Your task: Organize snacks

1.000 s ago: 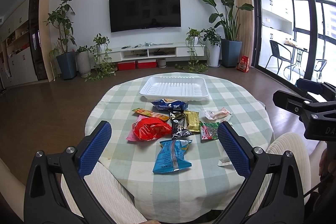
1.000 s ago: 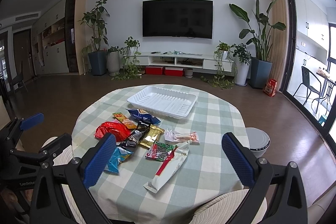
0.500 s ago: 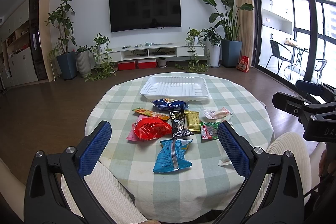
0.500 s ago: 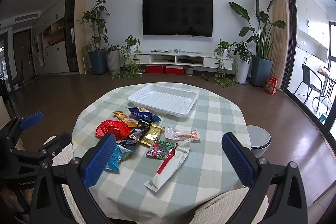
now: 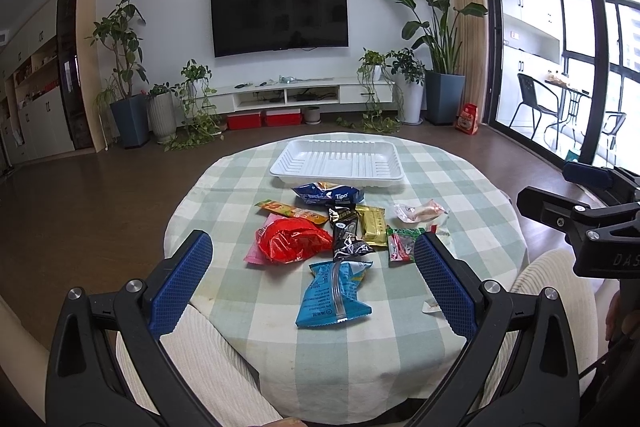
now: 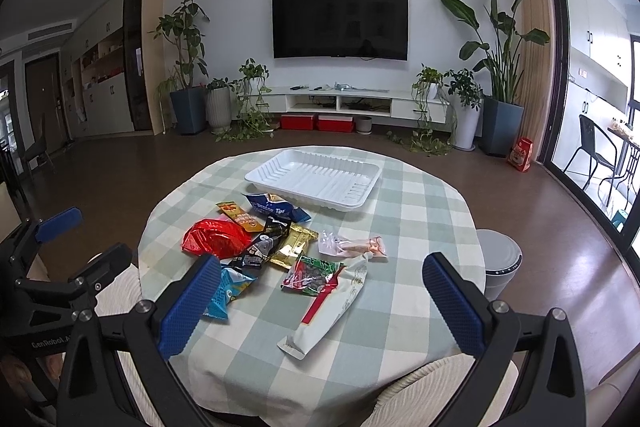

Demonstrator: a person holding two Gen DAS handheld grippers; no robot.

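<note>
Round table (image 5: 248, 195) with green-white check cloth, living room behind. White plastic tray (image 5: 338, 163) sits at the table's 12 o'clock edge, nothing in it. Snacks cluster at table centre, all outside the tray.

Left wrist view: left gripper (image 5: 312, 279) held low at the 6 o'clock side of the table, blue pads spread wide, nothing between them, touching no packet. Light blue chip bag (image 5: 334, 293) lies nearest, between the pads in this view. At its 11 o'clock, red crinkled bag (image 5: 294, 241) on top of a pink wrapper (image 5: 254, 255). Black packet (image 5: 346, 233) runs 12 to 6, touching the blue bag's top edge. Gold packet (image 5: 372, 229) just beside the black one at 3 o'clock. Orange stick packet (image 5: 290, 211) at 12 o'clock of the red bag. Dark blue Tipo bag (image 5: 328, 193) touches the tray's near rim. Clear pink-tinted pouch (image 5: 420, 211) at 3 o'clock of the gold packet, apart from it. Green-red packet (image 5: 404, 245) at 6 o'clock of the pouch, partly behind the right pad.

Right wrist view: right gripper (image 6: 320, 297) also low at the near edge, pads wide apart, gripping nothing. Long white sachet with red stripe (image 6: 330, 307) lies between the pads, its top under the green-red packet. White bin (image 6: 500, 267) on the floor at the table's 3 o'clock.
</note>
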